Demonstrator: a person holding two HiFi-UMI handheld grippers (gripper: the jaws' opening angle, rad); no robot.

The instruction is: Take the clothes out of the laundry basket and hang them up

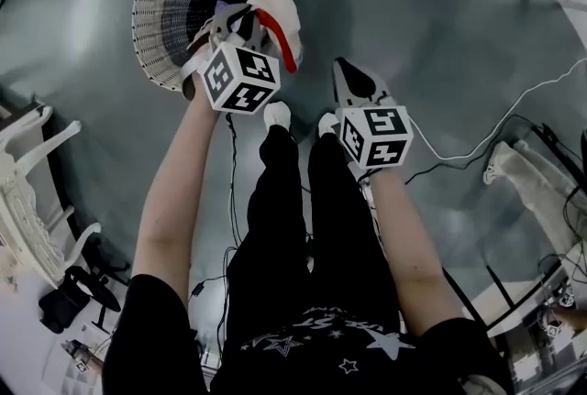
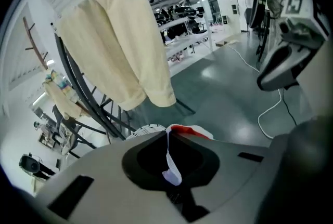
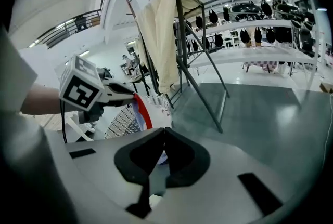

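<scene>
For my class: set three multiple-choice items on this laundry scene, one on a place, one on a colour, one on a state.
1. Where does the laundry basket stand? A on the floor B on the white chair C on the rack
2. What colour edges the white garment? A red B green C yellow
3. How do the right gripper's jaws stand? A wide apart B together C clamped on cream cloth

1 A: it sits on the grey floor.
2 A: a red edge shows past the left gripper that holds it.
3 B: they meet, with nothing between them.
</scene>
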